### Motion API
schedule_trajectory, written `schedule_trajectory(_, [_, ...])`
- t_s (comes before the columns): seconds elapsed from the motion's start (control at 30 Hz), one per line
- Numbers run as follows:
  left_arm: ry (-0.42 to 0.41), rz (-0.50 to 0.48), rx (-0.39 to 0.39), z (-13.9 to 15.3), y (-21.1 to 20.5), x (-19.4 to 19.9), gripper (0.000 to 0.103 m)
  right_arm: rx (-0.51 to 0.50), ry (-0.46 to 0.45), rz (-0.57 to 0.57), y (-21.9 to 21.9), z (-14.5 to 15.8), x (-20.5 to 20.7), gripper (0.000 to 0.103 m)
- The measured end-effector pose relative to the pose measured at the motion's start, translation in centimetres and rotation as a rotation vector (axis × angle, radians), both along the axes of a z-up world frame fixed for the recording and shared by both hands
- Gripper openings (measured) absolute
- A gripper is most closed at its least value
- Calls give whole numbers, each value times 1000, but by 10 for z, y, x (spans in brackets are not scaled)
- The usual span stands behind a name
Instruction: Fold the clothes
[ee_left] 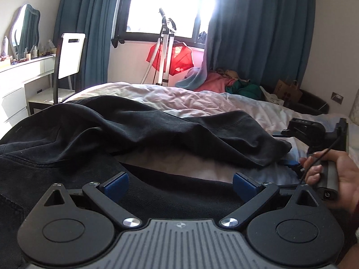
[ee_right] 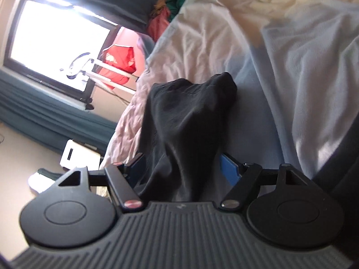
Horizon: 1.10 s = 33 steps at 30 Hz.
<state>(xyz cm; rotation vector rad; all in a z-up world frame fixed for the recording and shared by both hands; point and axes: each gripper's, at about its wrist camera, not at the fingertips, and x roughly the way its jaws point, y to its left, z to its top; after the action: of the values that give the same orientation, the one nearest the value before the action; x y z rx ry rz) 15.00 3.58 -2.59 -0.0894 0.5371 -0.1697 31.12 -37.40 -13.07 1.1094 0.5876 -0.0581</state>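
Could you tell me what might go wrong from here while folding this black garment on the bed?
1. The right claw has bunched black garment between its fingers; the thick wad could slip loose when lifted.
2. The left claw is open over the cloth and holds nothing, so a pull from the right alone may drag the fold crooked.
3. The wrinkled bed sheet underneath could get pinched along with the garment.
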Motion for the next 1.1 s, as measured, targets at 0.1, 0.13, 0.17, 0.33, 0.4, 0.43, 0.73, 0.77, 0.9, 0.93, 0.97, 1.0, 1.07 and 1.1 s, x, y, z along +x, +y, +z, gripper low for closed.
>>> schedule_trajectory(0.1, [18, -15, -27, -16, 3, 17, 100, -15, -33, -76, -3, -14, 23, 73])
schedule_trajectory(0.13, [16, -18, -23, -21, 2, 21, 100, -34, -53, -106, -4, -13, 28, 70])
schedule_trajectory(0.17, [14, -21, -18, -26, 2, 25, 100, -65, -58, -130, -3, -10, 33, 62])
schedule_trajectory(0.33, [4, -1, 23, -33, 4, 34, 99, -202, -64, -213, -16, 25, 50, 6])
schedule_trajectory(0.4, [15, 7, 16, -33, 7, 37, 100, -241, -94, -244, -32, 47, 49, 6])
schedule_trajectory(0.43, [20, 11, 15, -33, 8, 38, 100, -267, -107, -254, -42, 58, 48, 6])
schedule_trajectory(0.73, [12, -11, 80, -30, 0, 30, 100, -417, -126, -317, -119, 125, 46, 6])
schedule_trajectory(0.77, [10, -12, 87, -30, -1, 30, 100, -434, -128, -331, -126, 131, 46, 6])
schedule_trajectory(0.9, [22, -12, 73, -32, -1, 31, 100, -515, -165, -375, -154, 152, 38, 6])
schedule_trajectory(0.93, [28, -13, 65, -33, 0, 32, 100, -538, -181, -381, -160, 156, 33, 6])
schedule_trajectory(0.97, [31, -13, 64, -34, 0, 32, 100, -546, -179, -382, -165, 150, 25, 6])
schedule_trajectory(1.0, [32, -14, 67, -34, 0, 32, 100, -551, -172, -380, -170, 141, 16, 6])
schedule_trajectory(1.07, [35, -21, 68, -35, -1, 32, 100, -561, -159, -377, -180, 123, -3, 6])
schedule_trajectory(1.1, [37, -26, 66, -35, -2, 32, 100, -565, -120, -371, -183, 108, -13, 6])
